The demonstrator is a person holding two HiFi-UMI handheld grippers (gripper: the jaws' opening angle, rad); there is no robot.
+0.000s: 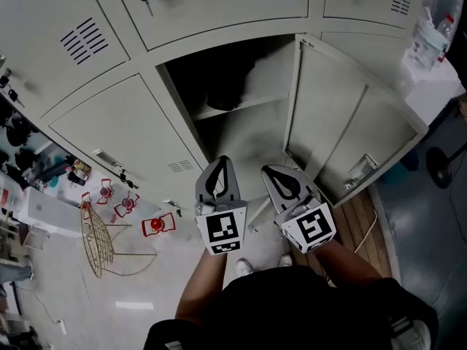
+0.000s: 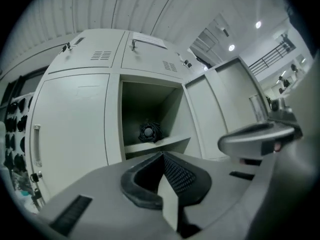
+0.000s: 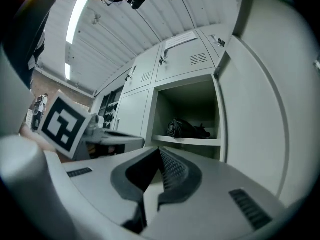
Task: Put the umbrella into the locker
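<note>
both tongs, the left gripper (image 1: 222, 163) and right gripper (image 1: 273, 172), are pinched shut and empty (side by side) near the open locker (image 1: 271, 68); the folded umbrella (image 3: 187, 129) lies on its far shelf (image 1: 252, 105).

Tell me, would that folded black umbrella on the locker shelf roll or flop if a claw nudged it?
The umbrella lies on its side on the shelf as a rounded bundle, so a nudge would probably roll it a little. Its cloth looks loosely bunched, so it is likely soft and yielding. Folded small, it is probably light.
</note>
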